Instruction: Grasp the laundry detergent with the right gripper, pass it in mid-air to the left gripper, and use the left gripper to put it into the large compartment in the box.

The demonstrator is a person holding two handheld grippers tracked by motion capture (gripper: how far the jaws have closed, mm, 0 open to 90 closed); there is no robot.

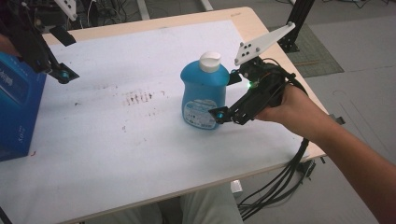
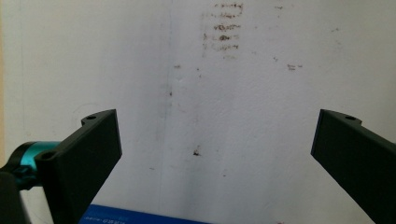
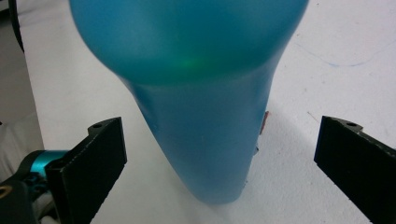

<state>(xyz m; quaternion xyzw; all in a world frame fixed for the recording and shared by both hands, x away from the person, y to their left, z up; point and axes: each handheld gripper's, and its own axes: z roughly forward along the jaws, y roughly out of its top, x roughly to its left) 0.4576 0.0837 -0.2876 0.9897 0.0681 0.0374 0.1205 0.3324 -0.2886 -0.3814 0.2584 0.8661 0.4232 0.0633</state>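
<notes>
High view looks down on the table point(image 1: 140, 154); right claw camera close behind the bottle point(image 3: 201, 116).

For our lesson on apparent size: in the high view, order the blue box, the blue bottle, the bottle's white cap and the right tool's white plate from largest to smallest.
1. blue box, though the frame cuts it off
2. blue bottle
3. white plate
4. white cap
The plate sits higher, nearer the camera, so its rank over the cap is less certain.

Blue bottle point(image 1: 204, 91) stands between the spread right tongs point(image 3: 219, 163).
</notes>
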